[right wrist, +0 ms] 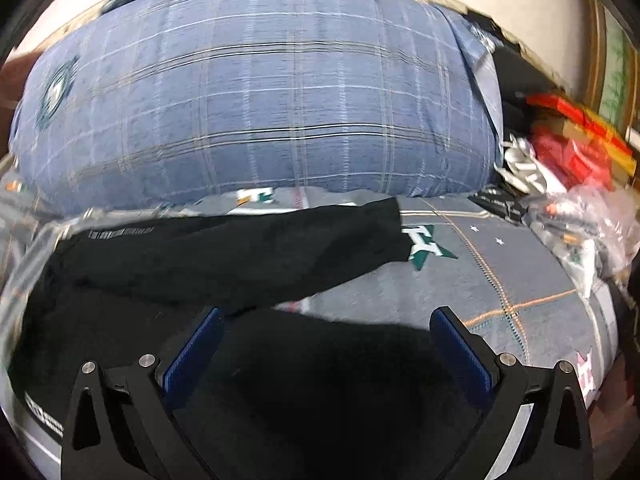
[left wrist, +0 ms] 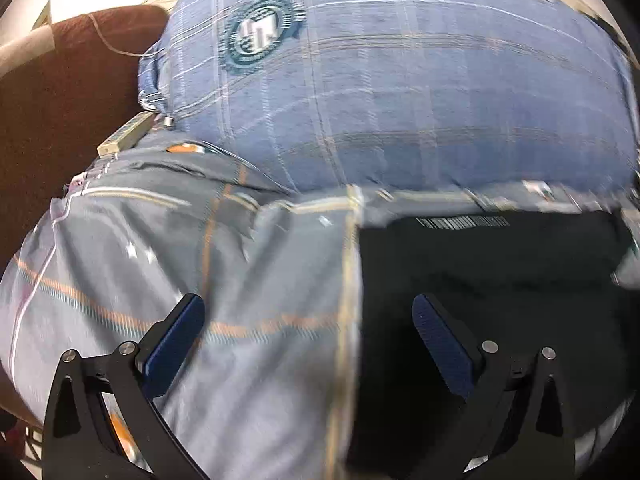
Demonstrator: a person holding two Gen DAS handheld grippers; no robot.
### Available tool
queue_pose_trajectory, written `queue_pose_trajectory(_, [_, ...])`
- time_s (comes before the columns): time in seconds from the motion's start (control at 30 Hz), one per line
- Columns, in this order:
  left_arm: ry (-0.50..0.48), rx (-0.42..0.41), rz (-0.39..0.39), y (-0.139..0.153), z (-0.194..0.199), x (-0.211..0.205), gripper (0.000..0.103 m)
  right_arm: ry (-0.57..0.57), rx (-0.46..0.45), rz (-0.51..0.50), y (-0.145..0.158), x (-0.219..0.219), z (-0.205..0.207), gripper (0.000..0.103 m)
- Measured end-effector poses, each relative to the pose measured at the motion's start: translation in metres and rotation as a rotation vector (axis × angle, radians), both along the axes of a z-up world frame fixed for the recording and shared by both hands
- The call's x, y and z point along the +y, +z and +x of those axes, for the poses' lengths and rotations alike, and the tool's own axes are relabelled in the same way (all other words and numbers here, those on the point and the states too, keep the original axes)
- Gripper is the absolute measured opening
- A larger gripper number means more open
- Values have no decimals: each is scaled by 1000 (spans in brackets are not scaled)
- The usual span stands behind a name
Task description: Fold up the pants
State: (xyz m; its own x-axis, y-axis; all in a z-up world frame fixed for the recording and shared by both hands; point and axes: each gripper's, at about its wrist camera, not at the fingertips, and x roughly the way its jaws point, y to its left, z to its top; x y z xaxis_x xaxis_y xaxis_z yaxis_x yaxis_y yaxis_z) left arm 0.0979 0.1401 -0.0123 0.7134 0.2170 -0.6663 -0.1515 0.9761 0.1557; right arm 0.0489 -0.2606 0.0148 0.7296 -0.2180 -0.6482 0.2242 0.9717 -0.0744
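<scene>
Black pants lie spread on a grey bedsheet, one leg reaching right toward a green star print. In the left wrist view the pants fill the right side, with a white barcode-like print near their far edge. My left gripper is open and empty, hovering over the pants' left edge, left finger above the sheet. My right gripper is open and empty, above the near leg of the pants.
A large blue plaid pillow lies behind the pants; it also shows in the left wrist view. A brown cushion sits at the left. Red packets and plastic bags are piled at the right of the bed.
</scene>
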Motion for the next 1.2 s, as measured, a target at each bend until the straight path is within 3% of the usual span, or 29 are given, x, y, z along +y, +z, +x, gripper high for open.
queue_pose_trajectory(0.1, [17,40,-23,-5,43,13,103,-20,25,66,9,-40,29,103])
queue_pose_trajectory(0.23, [-20,174,-108,-27,99,14,103,-48,90,90,13,-87,73,103])
queue_pose_trajectory(0.4, [-139,219,-140,-47,123,-19,103,-45,123,154,3,-129,124,102])
queue_pose_trajectory(0.57, [-251,273,-133,-65,144,-50,90,-49,161,184,-20,-142,169,98])
queue_pose_trajectory(0.67, [-308,344,-150,-81,156,-63,67,-54,206,212,-39,-145,190,93])
queue_pose_trajectory(0.73, [-341,368,-140,-89,156,-72,62,-66,236,210,-52,-147,200,86])
queue_pose_trajectory(0.8, [-371,338,-114,-86,153,-76,52,-54,252,255,-61,-149,203,67])
queue_pose_trajectory(0.83, [-391,338,-135,-84,152,-74,34,-51,231,243,-61,-147,200,65])
queue_pose_trajectory(0.87, [-397,345,-163,-82,152,-71,28,-38,224,246,-60,-146,199,47])
queue_pose_trajectory(0.9, [-391,347,-173,-80,153,-69,24,-22,231,291,-59,-145,197,20])
queue_pose_trajectory(0.97, [-380,341,-193,-72,153,-61,11,-58,192,332,-49,-146,186,12])
queue_pose_trajectory(1.0, [-393,331,-235,-65,150,-53,6,-62,165,346,-43,-147,179,4])
queue_pose_trajectory(1.03, [-414,316,-298,-59,146,-47,0,-56,134,367,-35,-147,172,4])
queue_pose_trajectory(1.1, [-459,277,-426,-45,137,-34,0,-49,92,393,-22,-148,160,4])
queue_pose_trajectory(1.2, [-495,228,-427,-22,117,-27,0,-36,47,395,-2,-148,142,4])
